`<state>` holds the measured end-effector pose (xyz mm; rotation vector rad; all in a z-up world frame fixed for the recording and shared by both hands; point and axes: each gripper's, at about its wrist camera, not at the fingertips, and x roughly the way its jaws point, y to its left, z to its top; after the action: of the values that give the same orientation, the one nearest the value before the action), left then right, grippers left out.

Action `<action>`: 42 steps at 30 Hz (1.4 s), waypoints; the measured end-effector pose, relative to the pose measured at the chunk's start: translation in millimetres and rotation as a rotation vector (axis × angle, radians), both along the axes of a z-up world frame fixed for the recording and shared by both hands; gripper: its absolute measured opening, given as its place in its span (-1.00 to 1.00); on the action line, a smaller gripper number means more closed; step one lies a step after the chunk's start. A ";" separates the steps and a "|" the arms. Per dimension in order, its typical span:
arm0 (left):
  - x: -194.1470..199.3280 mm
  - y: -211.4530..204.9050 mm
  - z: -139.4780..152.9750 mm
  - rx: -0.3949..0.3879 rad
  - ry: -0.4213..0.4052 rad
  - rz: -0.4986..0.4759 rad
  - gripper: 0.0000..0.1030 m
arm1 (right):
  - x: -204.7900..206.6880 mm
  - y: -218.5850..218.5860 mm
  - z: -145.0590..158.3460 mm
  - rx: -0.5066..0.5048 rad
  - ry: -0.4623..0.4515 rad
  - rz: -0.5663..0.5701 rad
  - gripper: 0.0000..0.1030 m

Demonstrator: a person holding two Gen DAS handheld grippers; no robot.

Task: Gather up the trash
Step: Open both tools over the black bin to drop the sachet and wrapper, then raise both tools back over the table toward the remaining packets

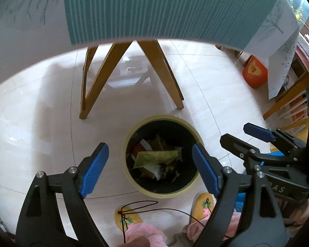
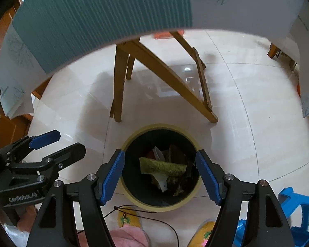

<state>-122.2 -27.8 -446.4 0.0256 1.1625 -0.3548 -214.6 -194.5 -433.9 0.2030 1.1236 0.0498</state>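
glossy pale tiled floor [image 1: 41, 113] under a wooden-legged table [image 1: 121, 65] with teal ribbed cloth [image 1: 164, 8].

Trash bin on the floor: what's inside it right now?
The bin holds a crumpled yellow-green wrapper on top, with white paper and dark scraps around it. Whatever lies deeper is covered by that pile.

Slippers [image 1: 129, 219] half hidden by pink trousers; bin [image 2: 134, 142] contents jumbled, unidentifiable.

We are wearing yellow knitted slippers [image 1: 128, 218] and pink trousers [image 1: 146, 235], below black tongs' blue ribbed pads [image 1: 95, 169].
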 end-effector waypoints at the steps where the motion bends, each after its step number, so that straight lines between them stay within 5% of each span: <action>1: -0.1 -0.7 5.3 -0.002 -0.005 0.008 0.58 | -0.2 -2.8 2.6 0.005 -0.006 -0.004 0.40; 9: 14.1 -3.2 55.7 -0.011 0.001 0.106 0.57 | 7.0 -21.7 38.5 0.023 -0.029 -0.023 0.40; 14: 31.6 0.0 117.5 0.018 0.010 0.158 0.57 | 17.0 -27.8 84.3 0.047 0.003 -0.042 0.40; 22: 57.7 7.5 261.3 0.042 -0.025 0.230 0.57 | 40.6 -26.0 217.4 0.080 -0.018 -0.011 0.44; 25: 66.6 8.5 322.8 0.031 -0.071 0.259 0.57 | 49.9 -27.9 278.1 0.084 -0.080 0.024 0.61; 31: 87.0 -0.6 440.3 0.066 -0.165 0.322 0.57 | 74.2 -39.8 392.4 0.075 -0.201 0.102 0.62; 37: 107.5 -14.2 517.7 0.120 -0.210 0.393 0.58 | 115.8 -56.4 488.6 0.103 -0.295 0.178 0.62; 42: 136.5 -8.9 550.0 0.133 -0.215 0.439 0.57 | 169.9 -64.5 543.6 0.097 -0.315 0.222 0.62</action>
<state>14.3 -36.7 103.6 -0.0732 0.9450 0.1127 -44.7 -259.0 109.8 0.1494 0.8261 0.3235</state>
